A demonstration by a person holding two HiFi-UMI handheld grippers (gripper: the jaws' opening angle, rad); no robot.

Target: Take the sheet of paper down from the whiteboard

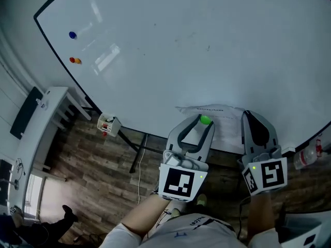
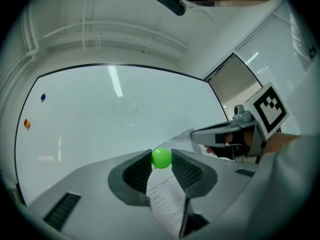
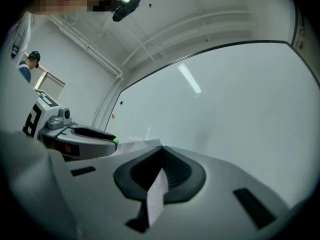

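Observation:
A white printed sheet of paper lies against the lower part of the whiteboard. A round green magnet sits on the sheet's left part. My left gripper is shut on this magnet; in the left gripper view the green magnet is pinched between the jaws, with the sheet of paper running under them. My right gripper is shut on the sheet's right edge. In the right gripper view the sheet of paper sticks out as a strip between the closed jaws.
A blue magnet and an orange magnet stay at the board's far left. A small box of markers hangs at the board's lower edge. A white desk stands left; a bottle is at right. Wooden floor is below.

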